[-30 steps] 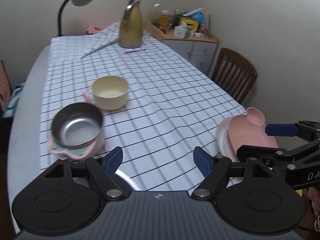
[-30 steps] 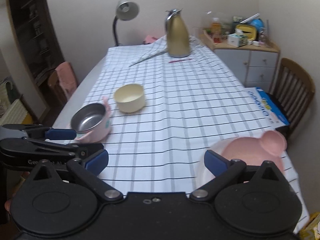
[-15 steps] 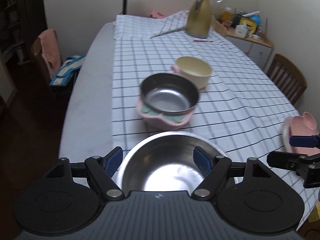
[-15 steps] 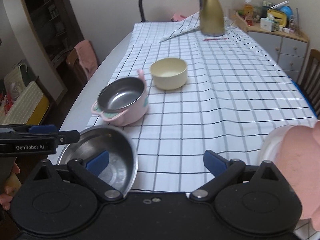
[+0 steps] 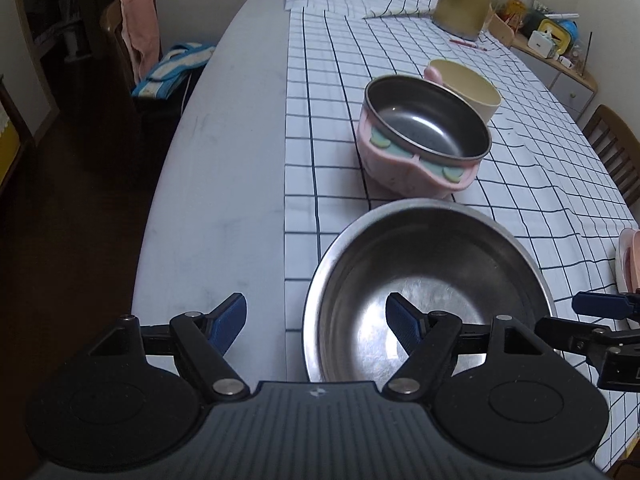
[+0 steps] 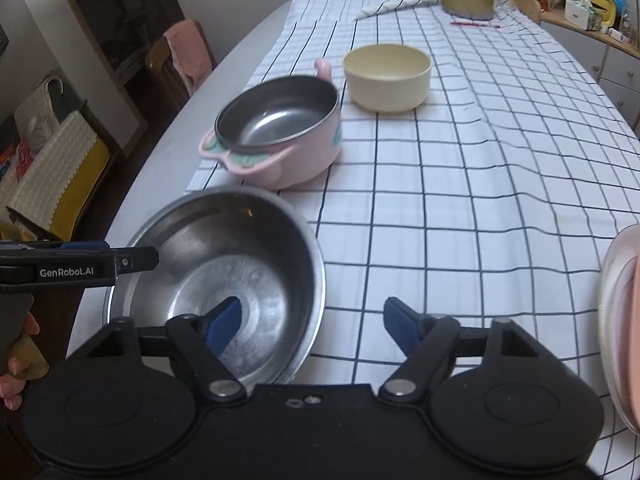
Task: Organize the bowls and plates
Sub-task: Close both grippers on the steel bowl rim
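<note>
Grippers first. Left gripper stands with its jaws spread wide, one blue pad over the bare table edge and the other over the hollow of the large steel bowl, so the bowl's near-left rim lies between the pads; neither pad presses on it. Right gripper has its jaws closing, its left pad hanging above the same steel bowl's inside and its right pad above the checked tablecloth; the bowl's right rim lies between them, with no contact seen. A person's fingertips show at the lower left of the right wrist view, under the left gripper's body.

Large steel bowl sits upright at the near end of the table, partly on the cloth and partly on the bare grey top. At the far right edge, pink plates lie stacked, only partly in frame.

Just beyond the steel bowl stands a pink bowl with a steel liner, upright, its leaf-shaped handle facing the cameras. Behind it, close beside, a cream bowl stands empty.

Farther off, a gold jug stands near a fold in the cloth, a red pen lying before it. Wooden chairs flank the table; one at left carries a pink towel.
</note>
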Tool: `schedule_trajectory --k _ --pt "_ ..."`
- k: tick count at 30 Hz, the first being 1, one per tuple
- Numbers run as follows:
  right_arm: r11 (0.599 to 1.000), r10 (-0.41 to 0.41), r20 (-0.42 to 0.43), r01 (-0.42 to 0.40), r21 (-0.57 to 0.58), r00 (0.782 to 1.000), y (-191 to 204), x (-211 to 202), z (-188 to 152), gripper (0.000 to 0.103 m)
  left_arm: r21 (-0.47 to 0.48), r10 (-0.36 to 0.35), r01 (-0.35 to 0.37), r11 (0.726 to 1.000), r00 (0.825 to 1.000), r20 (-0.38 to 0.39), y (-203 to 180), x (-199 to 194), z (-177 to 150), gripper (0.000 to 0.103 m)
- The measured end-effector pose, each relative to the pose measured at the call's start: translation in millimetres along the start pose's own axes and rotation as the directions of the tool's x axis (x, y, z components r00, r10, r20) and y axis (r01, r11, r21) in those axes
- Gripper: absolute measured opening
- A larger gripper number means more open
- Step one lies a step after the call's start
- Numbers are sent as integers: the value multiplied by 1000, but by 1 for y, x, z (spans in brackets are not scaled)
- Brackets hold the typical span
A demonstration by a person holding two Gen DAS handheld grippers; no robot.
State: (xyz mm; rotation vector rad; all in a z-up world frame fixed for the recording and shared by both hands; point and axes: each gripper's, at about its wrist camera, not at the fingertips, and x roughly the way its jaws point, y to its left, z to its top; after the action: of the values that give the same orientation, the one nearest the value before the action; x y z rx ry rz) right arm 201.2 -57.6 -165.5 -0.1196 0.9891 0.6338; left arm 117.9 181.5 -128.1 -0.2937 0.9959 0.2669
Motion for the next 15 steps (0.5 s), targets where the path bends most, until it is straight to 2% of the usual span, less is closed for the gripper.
schedule_trajectory --k 1,4,6,10,15 --pt "1000 0 -6 0 -1 1000 1 2 0 72 -7 -2 2 1000 1000 -6 0 1 -1 75" --pt "1000 -1 -10 1 0 1000 3 5 -1 68 -34 -30 28 999 999 -34 2 5 -3 61" --pt "1000 7 -18 -7 7 1000 3 7 -2 59 -38 -33 32 999 999 -34 0 4 -4 58" --pt "1000 10 -35 -9 11 999 3 11 -1 47 -35 -55 54 998 997 -45 -3 5 -3 41" --pt "1000 6 -42 -5 5 999 6 14 -3 29 -31 -33 31 999 998 -52 -6 6 -3 33"
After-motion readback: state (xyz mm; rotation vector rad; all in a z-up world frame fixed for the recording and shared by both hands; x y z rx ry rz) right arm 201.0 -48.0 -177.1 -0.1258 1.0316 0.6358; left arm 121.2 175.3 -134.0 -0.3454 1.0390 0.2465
